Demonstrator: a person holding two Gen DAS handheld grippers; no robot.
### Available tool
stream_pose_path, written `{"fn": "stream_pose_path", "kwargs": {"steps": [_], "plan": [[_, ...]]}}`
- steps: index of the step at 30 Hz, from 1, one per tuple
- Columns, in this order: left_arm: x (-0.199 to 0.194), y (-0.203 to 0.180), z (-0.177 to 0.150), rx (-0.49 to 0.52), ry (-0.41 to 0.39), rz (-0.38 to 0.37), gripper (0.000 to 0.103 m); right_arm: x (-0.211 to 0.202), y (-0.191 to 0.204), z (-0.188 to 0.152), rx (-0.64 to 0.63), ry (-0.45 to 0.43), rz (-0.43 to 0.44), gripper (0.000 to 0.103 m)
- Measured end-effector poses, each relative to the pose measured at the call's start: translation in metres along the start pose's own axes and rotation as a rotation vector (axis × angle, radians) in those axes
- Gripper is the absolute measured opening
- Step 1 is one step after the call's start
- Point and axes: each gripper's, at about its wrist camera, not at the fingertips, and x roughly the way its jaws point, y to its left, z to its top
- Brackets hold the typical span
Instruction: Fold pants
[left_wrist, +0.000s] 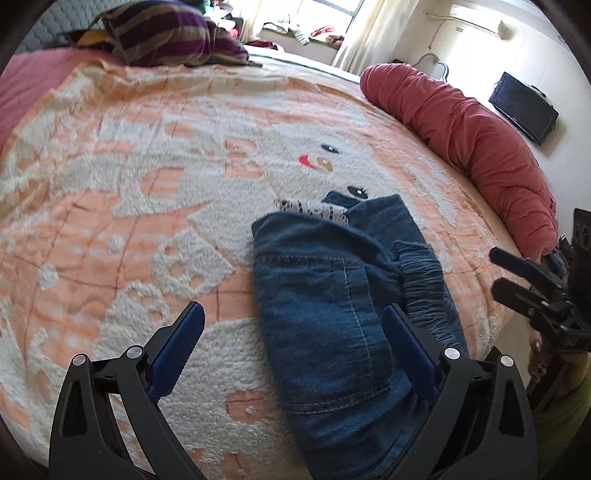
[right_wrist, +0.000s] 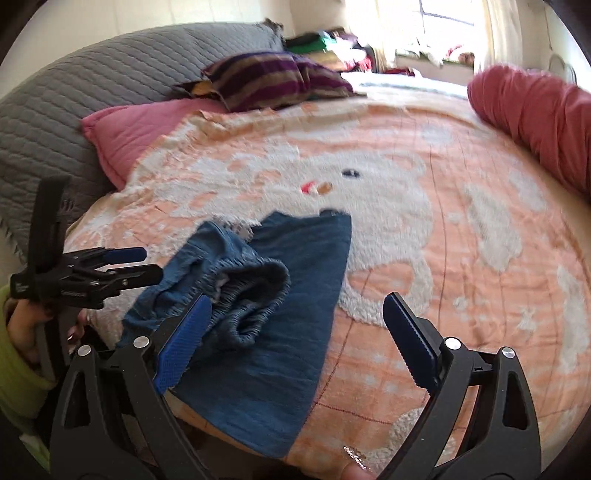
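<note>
A wide bed (right_wrist: 461, 229) fills both views, covered with an orange and white fleecy blanket (left_wrist: 129, 206) that carries a bear face. At the head of the bed there is a grey quilted cover (right_wrist: 66, 110), with a pink pillow (right_wrist: 129, 133) and a purple striped cushion (right_wrist: 273, 77) near it. A long red rolled duvet (left_wrist: 476, 151) lies along the far edge of the bed.

The blue denim pants (left_wrist: 332, 302) lie on the blanket near the front edge of the bed, folded into a compact pile. The back pocket faces up in the left wrist view, and the gathered elastic waistband (right_wrist: 255, 291) is bunched on top in the right wrist view.

The left claw (left_wrist: 291, 354) is released, its blue pads spread wide above the pants and the blanket, holding nothing. The right claw (right_wrist: 295, 339) is also released, its fingers wide apart over the pants, one pad (right_wrist: 184, 339) just beside the waistband.
</note>
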Motion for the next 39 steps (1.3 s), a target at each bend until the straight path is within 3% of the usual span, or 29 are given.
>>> {"fn": "stream_pose_path", "kwargs": {"steps": [8,15,18,20,21,22,26,29,39], "plan": [[0.021,0.001,-0.007,-0.046,0.055,-0.001,0.096,0.045,-0.023,-0.006,0.131,0.12,0.068,0.07],[0.036,-0.006,-0.005,-0.049,0.054,0.022,0.096,0.071,-0.025,-0.012,0.15,0.161,0.132,0.067],[0.04,-0.01,-0.003,-0.06,0.05,0.03,0.096,0.074,-0.023,-0.01,0.136,0.158,0.159,0.052],[0.042,-0.012,-0.002,-0.07,0.045,0.025,0.094,0.074,-0.02,-0.01,0.122,0.157,0.174,0.048],[0.043,-0.014,-0.002,-0.072,0.041,0.023,0.092,0.074,-0.018,-0.01,0.113,0.155,0.175,0.044],[0.043,-0.016,-0.001,-0.069,0.038,0.002,0.071,0.075,-0.018,-0.01,0.111,0.155,0.177,0.042],[0.041,-0.03,0.0,-0.016,0.023,0.028,0.051,0.073,-0.011,-0.009,0.076,0.14,0.2,0.012],[0.034,-0.036,0.002,0.01,0.004,0.043,0.039,0.065,0.005,-0.006,0.002,0.098,0.154,0.01],[0.025,-0.032,0.027,0.002,-0.041,0.022,0.034,0.061,0.019,0.026,-0.102,0.02,0.119,0.009]]}}
